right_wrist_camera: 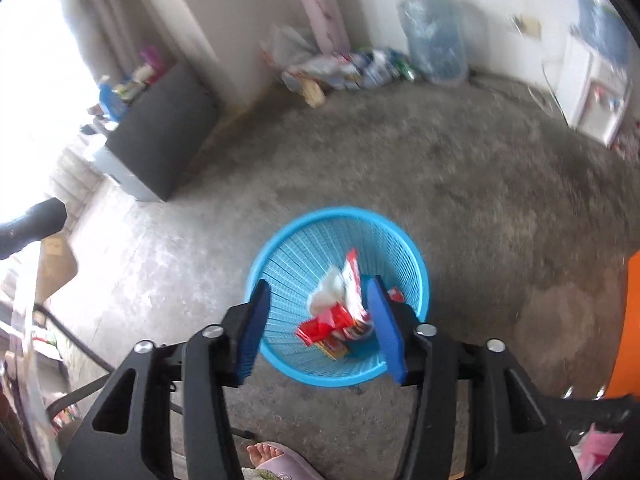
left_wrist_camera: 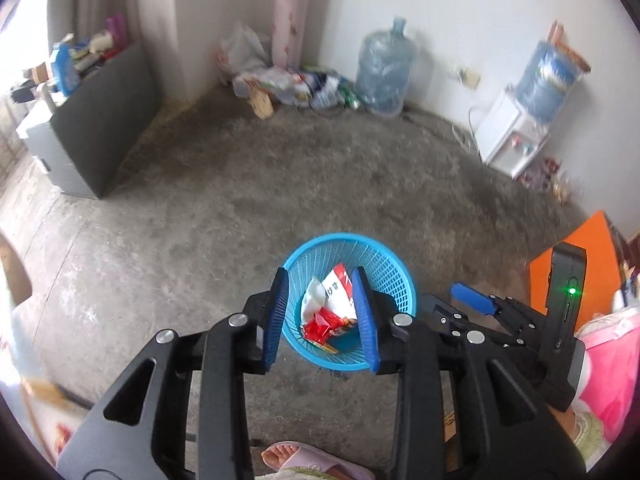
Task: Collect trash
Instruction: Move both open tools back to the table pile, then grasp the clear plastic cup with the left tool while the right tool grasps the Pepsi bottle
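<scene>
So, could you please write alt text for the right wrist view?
The open right tongs hang above a blue mesh basket on a concrete floor, with red and white wrappers lying inside it. A sandalled foot shows at the bottom edge, and a large water jug stands against the far wall.

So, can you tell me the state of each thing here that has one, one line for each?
Left claw: open, nothing between its pads.
Right claw: open, nothing between its pads.
Blue basket: upright on the floor, holding trash.
Wrappers: lying loose inside the basket.
Large water bottle: upright by the wall.
Water dispenser: standing, with a bottle on top.
</scene>
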A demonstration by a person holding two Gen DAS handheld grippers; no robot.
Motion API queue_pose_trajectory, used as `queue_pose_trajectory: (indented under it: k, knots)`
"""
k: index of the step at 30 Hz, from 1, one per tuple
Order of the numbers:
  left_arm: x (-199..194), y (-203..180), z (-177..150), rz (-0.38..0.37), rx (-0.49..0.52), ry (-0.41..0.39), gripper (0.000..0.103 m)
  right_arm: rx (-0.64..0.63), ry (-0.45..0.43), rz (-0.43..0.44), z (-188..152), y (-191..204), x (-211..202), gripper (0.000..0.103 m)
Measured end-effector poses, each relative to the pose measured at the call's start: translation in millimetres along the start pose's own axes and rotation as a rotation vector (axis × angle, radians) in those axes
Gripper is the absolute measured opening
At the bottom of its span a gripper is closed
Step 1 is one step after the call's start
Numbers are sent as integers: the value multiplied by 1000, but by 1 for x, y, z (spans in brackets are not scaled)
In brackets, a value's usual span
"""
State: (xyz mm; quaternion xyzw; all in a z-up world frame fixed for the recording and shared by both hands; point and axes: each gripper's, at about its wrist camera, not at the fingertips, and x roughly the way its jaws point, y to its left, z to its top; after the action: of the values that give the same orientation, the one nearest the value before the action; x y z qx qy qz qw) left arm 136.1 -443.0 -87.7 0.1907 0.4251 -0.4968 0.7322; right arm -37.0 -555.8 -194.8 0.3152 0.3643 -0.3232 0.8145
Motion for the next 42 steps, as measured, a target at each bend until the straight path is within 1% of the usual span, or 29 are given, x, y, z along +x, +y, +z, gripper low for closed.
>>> queue_pose_trajectory:
  k: [2,4,10,15,19,23,25,29,32,35,37,40,42]
  knots:
    - [-29,7,-7,1,-27,-39,32,-37,-25,30,3,13,-18,61]
    - [-60,16,-16,22,-60,-89,36,-85,-43,69,3,30,-37,61]
    - [-159,48,-56,116,-140,-229,37,-182,-71,196,6,78,-86,61]
    - [-234,77,-104,232,-215,-322,37,-239,-60,296,-1,119,-116,61]
    - [-294,103,-152,337,-292,-399,37,-297,-32,375,-10,157,-133,61]
    - [-350,132,-208,461,-399,-464,37,-379,-10,453,-25,203,-148,61]
    - [-372,151,-234,520,-462,-483,37,-418,5,502,-35,230,-155,61]
    - [-408,187,-286,603,-604,-505,37,-484,67,595,-55,285,-161,61]
    - [-421,214,-313,633,-693,-501,36,-530,114,654,-73,326,-162,61]
    - [-428,235,-333,646,-742,-494,36,-547,180,716,-93,364,-165,61]
    - [-431,247,-346,646,-767,-490,33,-555,233,752,-104,387,-164,61]
    - [-431,257,-365,646,-801,-469,30,-545,316,780,-119,414,-156,61]
    - [-426,268,-369,638,-817,-448,30,-514,388,783,-129,431,-145,61]
